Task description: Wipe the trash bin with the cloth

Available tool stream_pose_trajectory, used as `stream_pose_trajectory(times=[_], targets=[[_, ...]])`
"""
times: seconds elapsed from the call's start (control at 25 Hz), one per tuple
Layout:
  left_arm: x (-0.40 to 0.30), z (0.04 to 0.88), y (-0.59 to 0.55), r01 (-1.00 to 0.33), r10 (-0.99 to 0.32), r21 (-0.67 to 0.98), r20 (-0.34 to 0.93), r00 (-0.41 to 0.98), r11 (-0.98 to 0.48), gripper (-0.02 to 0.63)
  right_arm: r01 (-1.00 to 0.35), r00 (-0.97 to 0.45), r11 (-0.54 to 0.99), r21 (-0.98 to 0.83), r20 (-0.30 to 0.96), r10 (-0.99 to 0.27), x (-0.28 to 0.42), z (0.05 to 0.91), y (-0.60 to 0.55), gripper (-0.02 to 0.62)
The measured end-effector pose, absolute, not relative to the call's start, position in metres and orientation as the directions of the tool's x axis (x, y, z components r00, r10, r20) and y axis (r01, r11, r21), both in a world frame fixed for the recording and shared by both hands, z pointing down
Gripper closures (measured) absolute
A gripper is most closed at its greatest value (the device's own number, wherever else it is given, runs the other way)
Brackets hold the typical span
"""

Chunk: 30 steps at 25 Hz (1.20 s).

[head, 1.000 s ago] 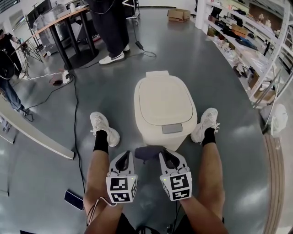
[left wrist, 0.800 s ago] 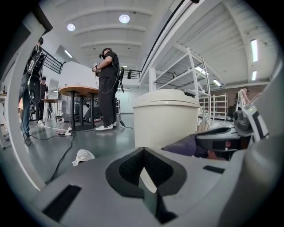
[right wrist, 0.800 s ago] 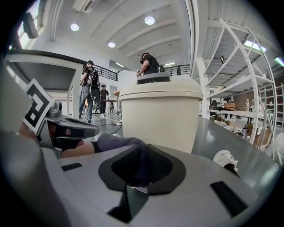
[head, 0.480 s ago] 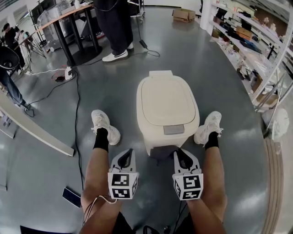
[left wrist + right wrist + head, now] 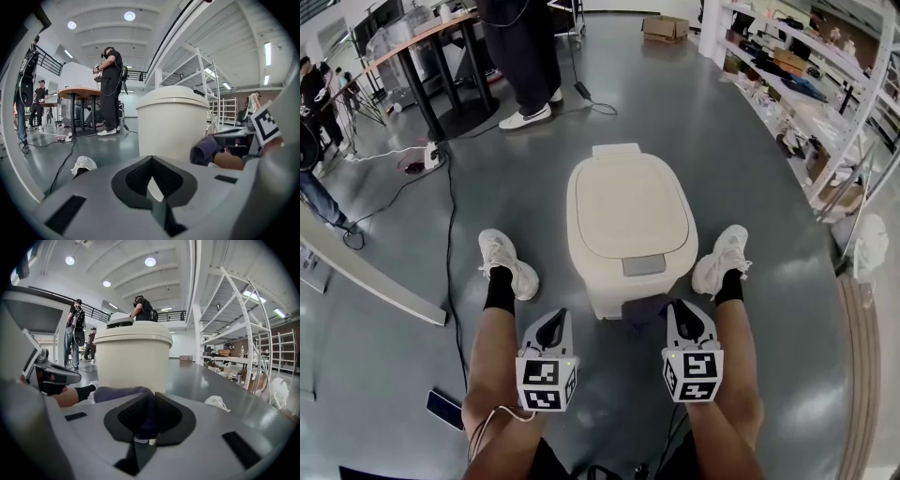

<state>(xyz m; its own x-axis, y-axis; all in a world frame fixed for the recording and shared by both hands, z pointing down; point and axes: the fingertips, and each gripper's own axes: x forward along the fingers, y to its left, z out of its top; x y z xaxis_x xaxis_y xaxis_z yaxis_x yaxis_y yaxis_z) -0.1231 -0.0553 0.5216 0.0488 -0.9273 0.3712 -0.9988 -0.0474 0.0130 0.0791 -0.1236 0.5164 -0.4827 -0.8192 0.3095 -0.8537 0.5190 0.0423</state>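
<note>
Cloth (image 5: pixel 644 307) pinched in right tool (image 5: pixel 682 316) against trash bin (image 5: pixel 623 211) front, left tool (image 5: pixel 554 327) pressed together, empty.

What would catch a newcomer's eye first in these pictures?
A closed cream plastic trash bin stands on the grey floor between the person's white sneakers. The right claw is shut on a dark purple cloth by the bin's near side, and the left claw is shut, empty.
</note>
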Motion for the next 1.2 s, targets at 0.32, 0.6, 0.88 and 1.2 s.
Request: stream_pose_trajectory(times=[0.32, 0.6, 0.88, 1.2], targets=[[-0.122, 0.528, -0.055, -0.999, -0.916, 0.014, 0.397, 0.051, -0.049, 0.609, -0.871, -0.451, 0.489, 0.050, 0.312, -0.836, 0.098, 0.514, -0.129, 0.545], [-0.127, 0.527, -0.056, -0.999, -0.914, 0.024, 0.402, 0.047, -0.041, 0.609, -0.830, -0.495, 0.550, 0.096, 0.328, -0.804, 0.083, 0.517, -0.112, 0.545], [-0.127, 0.523, -0.058, -0.998, -0.917, 0.035, 0.395, 0.056, -0.046, 0.609, -0.733, -0.585, 0.669, 0.121, 0.390, -0.711, 0.034, 0.543, -0.089, 0.545], [-0.130, 0.523, -0.056, -0.998, -0.920, 0.051, 0.387, 0.061, -0.045, 0.609, -0.652, -0.643, 0.752, 0.099, 0.455, -0.616, -0.011, 0.581, -0.073, 0.545]])
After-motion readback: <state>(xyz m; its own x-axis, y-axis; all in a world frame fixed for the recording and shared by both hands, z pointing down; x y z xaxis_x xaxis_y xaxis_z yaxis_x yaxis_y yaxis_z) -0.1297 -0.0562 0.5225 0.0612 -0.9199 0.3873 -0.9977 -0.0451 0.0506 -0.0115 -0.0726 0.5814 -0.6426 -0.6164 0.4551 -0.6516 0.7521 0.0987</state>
